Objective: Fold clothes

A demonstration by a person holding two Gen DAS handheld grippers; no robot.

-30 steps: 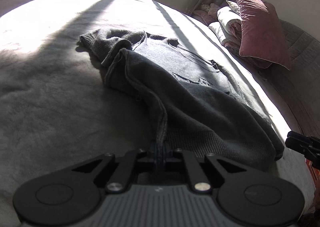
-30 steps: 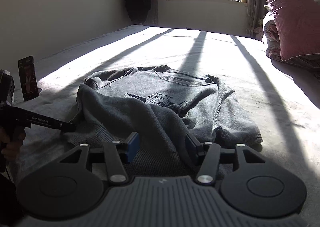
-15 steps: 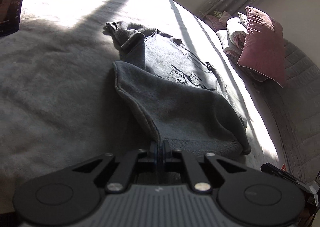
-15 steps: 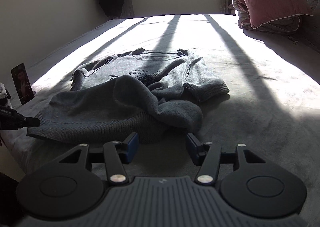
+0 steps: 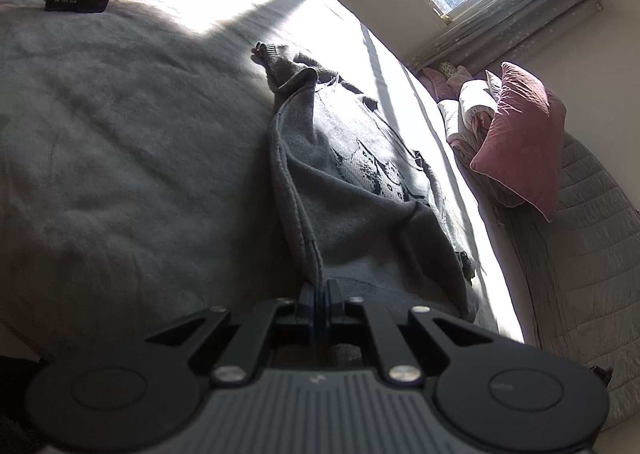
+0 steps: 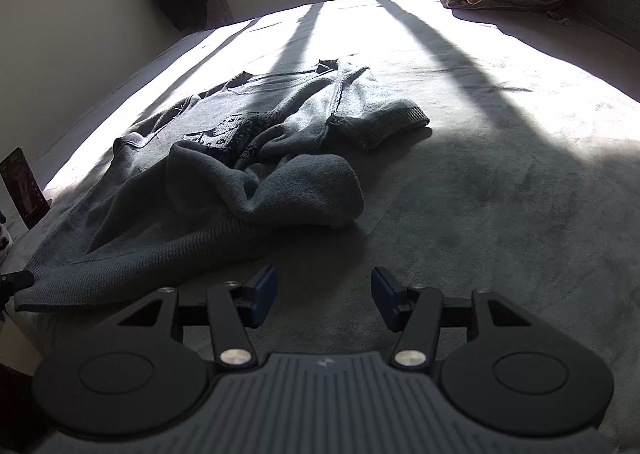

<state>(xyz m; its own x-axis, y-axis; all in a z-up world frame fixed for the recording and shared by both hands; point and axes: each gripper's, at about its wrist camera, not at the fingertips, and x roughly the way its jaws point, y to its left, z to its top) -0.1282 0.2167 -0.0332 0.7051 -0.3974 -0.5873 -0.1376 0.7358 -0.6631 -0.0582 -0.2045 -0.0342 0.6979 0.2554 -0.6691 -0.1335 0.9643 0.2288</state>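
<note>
Pinching the ribbed hem corner of the grey sweater (image 5: 360, 189), the left gripper (image 5: 320, 296) has its jaws pressed together on the cloth. The sweater lies rumpled on the bed (image 6: 500, 181), nearer its foot than the pink pillow (image 5: 520, 133). Just beside the sweater's hem, the right gripper (image 6: 324, 300) hovers with jaws spread wide, holding nothing.

A grey knit sweater (image 6: 256, 141) lies front-up on the bed (image 6: 500, 181), with a dark pattern across its chest. Its ribbed hem stretches toward the near left edge, drawn taut at one corner. Its lower right part is bunched into a rumpled mound. One ribbed cuff lies out to the right.
</note>
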